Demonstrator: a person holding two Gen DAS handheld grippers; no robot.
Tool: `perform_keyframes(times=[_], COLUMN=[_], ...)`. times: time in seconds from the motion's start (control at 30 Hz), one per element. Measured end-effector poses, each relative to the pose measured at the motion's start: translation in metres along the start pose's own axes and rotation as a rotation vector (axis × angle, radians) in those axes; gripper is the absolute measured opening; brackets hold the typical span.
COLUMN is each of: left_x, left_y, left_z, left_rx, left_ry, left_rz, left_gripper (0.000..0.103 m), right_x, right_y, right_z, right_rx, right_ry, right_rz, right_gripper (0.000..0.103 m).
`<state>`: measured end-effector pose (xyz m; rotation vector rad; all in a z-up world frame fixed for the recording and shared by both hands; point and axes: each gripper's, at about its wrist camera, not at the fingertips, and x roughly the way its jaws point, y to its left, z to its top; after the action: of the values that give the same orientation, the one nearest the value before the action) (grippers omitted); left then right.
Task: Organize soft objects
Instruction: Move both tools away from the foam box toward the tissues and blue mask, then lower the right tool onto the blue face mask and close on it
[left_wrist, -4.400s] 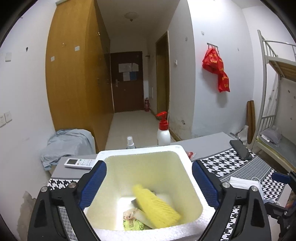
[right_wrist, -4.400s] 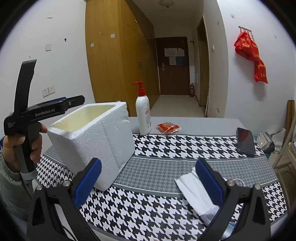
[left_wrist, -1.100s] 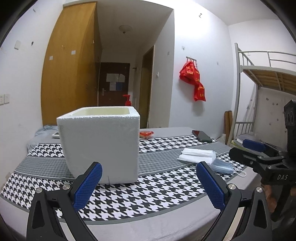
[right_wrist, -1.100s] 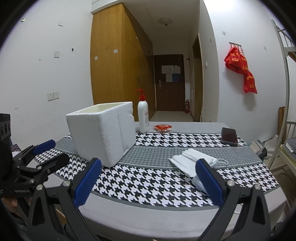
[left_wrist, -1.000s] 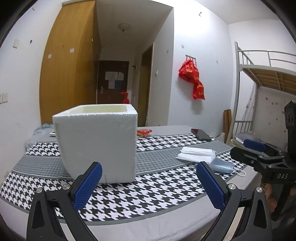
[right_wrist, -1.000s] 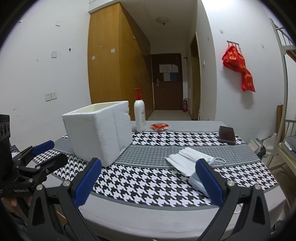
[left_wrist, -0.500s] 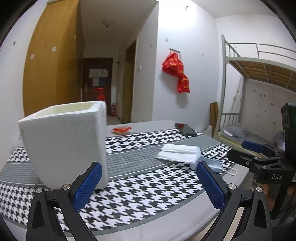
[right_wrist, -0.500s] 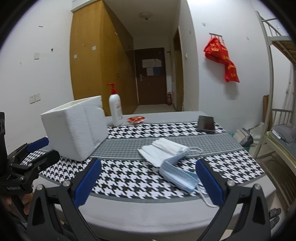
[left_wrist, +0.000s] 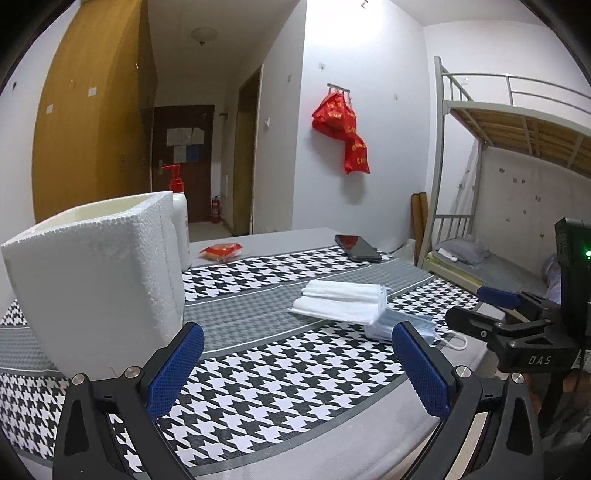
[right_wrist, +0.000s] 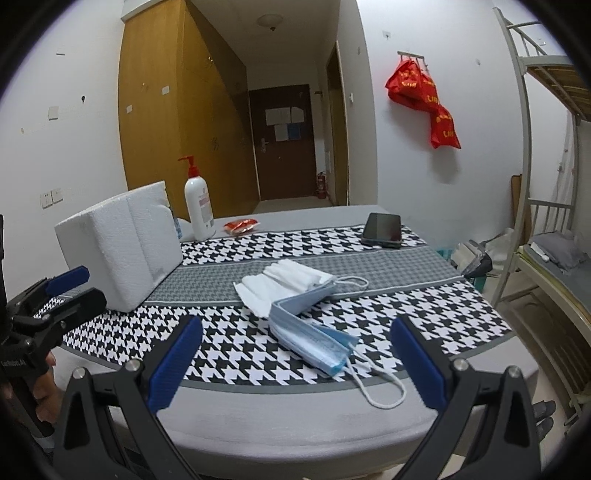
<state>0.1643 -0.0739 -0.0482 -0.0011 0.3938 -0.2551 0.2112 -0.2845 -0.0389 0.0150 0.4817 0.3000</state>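
Masks (right_wrist: 314, 332) are lying straight ahead of the right tongs (right_wrist: 293, 360), at the near edge of the table (right_wrist: 295, 417), blue stack overlapping a white stack (right_wrist: 284, 286) just beyond it. Both tongs are gaping wide and holding nothing; the left tongs (left_wrist: 297, 365) are pointing between the foam box (left_wrist: 96, 284) on their left and the masks on their right. Judging the masks light, limp and loosely stacked, likely sliding apart. Best hold: pinching across the folded blue bundle's middle, avoiding the ear loops (right_wrist: 384, 391), which would just be dangling. Foam box is looking light, easily nudged.
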Motion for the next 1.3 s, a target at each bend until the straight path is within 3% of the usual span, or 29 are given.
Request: perform_keyframes(times=[0.73,1.1,1.23,1.3], left_x=[0.045,0.053,0.057,0.059], left_y=[0.0,-0.002,-0.001,-0.001], left_z=[0.005,0.008,0.01,0.011], left_rx=[-0.007,-0.026,-0.033,-0.038], left_ry=[0.099,0.123,0.134,0.138], left_rz=[0.046,0.055,0.048,0.045], left_gripper=[0.102,0.102,0.102,0.102], right_x=[0.064,0.076,0.08,0.082], right_y=[-0.016,-0.014,-0.01,-0.007], right_z=[-0.008,-0.01,-0.011,-0.012], right_rx=[0.008,-0.064,-0.105,-0.133], right_ry=[0.118,0.185,0.214,0.228], right_rz=[0.093,0.107,0.116,0.123], right_gripper=[0.102,0.074,0.055,0.054])
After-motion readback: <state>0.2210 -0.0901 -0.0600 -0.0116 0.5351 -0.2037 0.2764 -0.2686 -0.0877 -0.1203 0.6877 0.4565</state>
